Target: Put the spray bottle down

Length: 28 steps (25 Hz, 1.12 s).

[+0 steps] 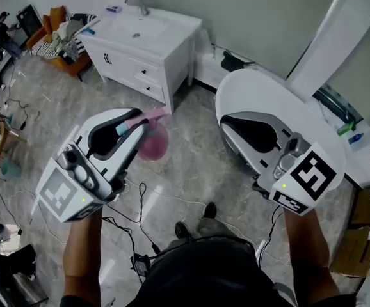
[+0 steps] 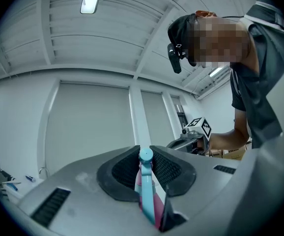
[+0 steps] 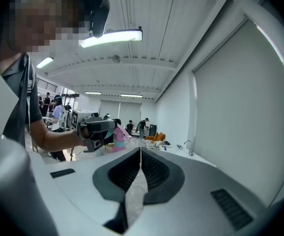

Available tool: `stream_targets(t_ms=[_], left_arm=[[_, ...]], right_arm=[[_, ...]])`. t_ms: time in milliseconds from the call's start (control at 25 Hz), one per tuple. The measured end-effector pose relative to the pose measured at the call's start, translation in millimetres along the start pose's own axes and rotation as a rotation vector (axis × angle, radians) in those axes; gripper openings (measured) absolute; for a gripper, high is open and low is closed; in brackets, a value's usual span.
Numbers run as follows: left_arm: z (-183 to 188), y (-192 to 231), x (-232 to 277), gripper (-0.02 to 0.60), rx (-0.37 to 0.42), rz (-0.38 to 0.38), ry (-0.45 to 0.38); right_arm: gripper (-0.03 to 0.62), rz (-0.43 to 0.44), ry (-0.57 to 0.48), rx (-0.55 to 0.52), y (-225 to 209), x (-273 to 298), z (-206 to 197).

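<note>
Spray bottle (image 1: 153, 142), pink with a pale blue head, hangs in mid-air above the grey tiled floor (image 1: 191, 155), clamped in the left gripper (image 1: 145, 121) of a person standing in a workshop. The left gripper view shows the blue head (image 2: 146, 156) pinched tight between the dark ribbed pads (image 2: 169, 171), the pink body running down behind them. Seen from the head view, the bottle's round pink body bulges out from under the left gripper, held out in front of a white washstand (image 1: 148, 61) that carries a basin and a tap (image 1: 134, 1). The right gripper (image 1: 223, 110) is held out well apart from the bottle, on the person's other side; its own view shows the jaws (image 3: 141, 154) brought together with nothing between them. From that view the left gripper (image 3: 97, 128) and the pink bottle (image 3: 118, 137) appear across the room, with other people at work in the background beneath a long ceiling lamp (image 3: 110, 37). Each gripper carries a cube with square markers (image 1: 314, 174) near the hand. Black cables (image 1: 141, 200) trail across the floor by the person's shoes (image 1: 209, 210), cardboard boxes (image 1: 358, 235) stand at the right edge, and an orange seat (image 1: 58, 19) piled with items sits beyond the washstand
</note>
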State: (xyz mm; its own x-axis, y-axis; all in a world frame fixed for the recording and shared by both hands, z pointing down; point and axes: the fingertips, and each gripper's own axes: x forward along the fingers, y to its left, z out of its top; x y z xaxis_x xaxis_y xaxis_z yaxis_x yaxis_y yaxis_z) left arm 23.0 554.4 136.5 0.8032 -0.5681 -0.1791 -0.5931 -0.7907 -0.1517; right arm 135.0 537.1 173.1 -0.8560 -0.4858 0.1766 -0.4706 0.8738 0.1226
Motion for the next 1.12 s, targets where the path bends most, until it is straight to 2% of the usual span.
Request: stream_targets(t_ms=[120,240,320,560,680,920,1120], left_arm=[[3.6,10.2,26.6,0.058,-0.019,0.009,-0.025],[-11.7,23.6,43.2,0.058,-0.004,0.034,0.035],[-16.6,30.3,55.7,0.058,0.002,0.045,0.047],[-18.3,38.3,95.7,0.058,0.015,0.059,0.025],[-27.9,46.1,103.9,0.058,0.033,0.086,0.073],[-29.2,70.2,102.1,0.058,0.032,0.101,0.085],[-40.2,107.0,89.2,0.058,0.020,0.070,0.091]], right_arm=[[0.011,0.013,-0.004,0.005,-29.1,2.5,-0.1],[0.011,0.026,-0.008,0.011,-54.7,5.9,-1.3],[0.011,0.035,-0.009,0.007,-70.3,7.1,-2.5],[0.011,0.053,-0.029,0.007,-111.3,5.4,-8.7],[0.011,0.068,-0.038,0.009,-127.3,7.9,-10.2],[0.011,0.064,-0.046,0.023,-139.3,28.6,-8.1],[0.011,0.022,-0.036,0.038,-146.7,63.5,-4.7]])
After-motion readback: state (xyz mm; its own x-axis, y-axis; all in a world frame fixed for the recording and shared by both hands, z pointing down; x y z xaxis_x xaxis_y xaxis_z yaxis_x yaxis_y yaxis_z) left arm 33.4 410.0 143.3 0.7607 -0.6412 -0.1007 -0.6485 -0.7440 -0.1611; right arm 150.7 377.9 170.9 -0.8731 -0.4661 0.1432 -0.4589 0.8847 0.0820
